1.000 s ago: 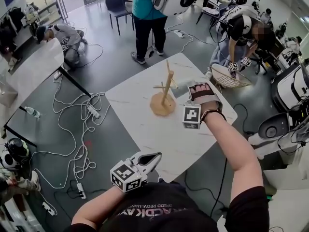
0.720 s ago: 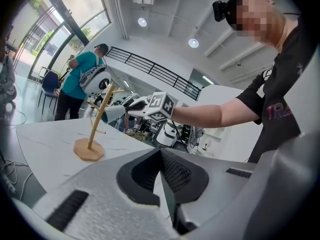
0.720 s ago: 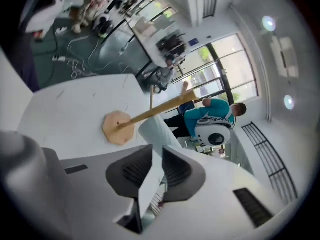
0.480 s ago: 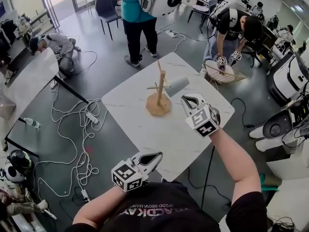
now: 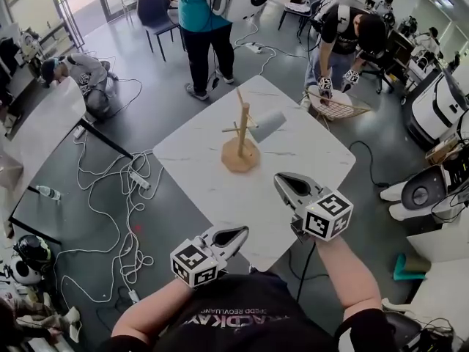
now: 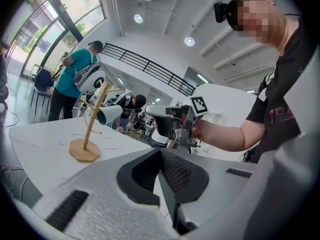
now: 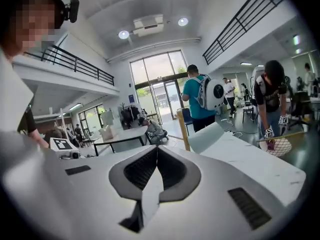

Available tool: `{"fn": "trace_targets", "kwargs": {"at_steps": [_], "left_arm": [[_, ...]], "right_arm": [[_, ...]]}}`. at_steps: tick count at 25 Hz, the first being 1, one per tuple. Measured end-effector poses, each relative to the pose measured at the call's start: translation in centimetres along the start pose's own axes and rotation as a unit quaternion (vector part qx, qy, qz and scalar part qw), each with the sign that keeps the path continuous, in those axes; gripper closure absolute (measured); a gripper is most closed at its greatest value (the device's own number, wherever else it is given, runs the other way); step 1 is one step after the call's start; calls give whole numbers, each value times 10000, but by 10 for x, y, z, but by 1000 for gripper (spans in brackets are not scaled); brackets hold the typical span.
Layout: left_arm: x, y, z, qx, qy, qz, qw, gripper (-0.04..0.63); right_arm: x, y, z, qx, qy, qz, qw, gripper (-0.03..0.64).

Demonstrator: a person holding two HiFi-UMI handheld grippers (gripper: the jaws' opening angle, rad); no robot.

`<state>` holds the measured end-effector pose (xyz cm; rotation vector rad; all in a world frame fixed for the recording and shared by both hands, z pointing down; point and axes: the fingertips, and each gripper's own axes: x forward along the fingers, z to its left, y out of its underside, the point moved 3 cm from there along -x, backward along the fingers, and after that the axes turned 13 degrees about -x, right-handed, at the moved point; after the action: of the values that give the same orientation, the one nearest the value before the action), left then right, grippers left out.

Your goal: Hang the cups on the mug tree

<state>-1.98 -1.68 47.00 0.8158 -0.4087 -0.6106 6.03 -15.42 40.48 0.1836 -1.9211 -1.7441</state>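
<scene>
The left gripper (image 5: 233,235) and right gripper (image 5: 289,185) are held at the worktop's (image 5: 212,189) near edge, jaws pressed together and empty. Bare surface is left before the mug tree (image 5: 240,141).

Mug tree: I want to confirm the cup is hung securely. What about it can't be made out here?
Head view: on the cup, the handle and the mug tree peg carrying it are too small.
Left gripper view: the cup's own body covers its handle.
Right gripper view: the right gripper hides the tree's base and lower post.
</scene>
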Motion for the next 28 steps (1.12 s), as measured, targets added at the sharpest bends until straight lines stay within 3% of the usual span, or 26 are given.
{"fn": "trace_targets", "kwargs": {"at_steps": [6, 19, 28], "left_arm": [[-6, 4, 3, 0, 71, 115, 9999, 601], [-23, 14, 12, -53, 195, 323, 9993, 601], [-38, 19, 11, -23, 223, 377, 9990, 601]], "right_arm": [[-9, 19, 35, -47, -20, 46, 10000, 606], [-21, 76, 107, 1310, 64, -103, 9913, 606], [-23, 93, 143, 1422, 94, -12, 9898, 606]]}}
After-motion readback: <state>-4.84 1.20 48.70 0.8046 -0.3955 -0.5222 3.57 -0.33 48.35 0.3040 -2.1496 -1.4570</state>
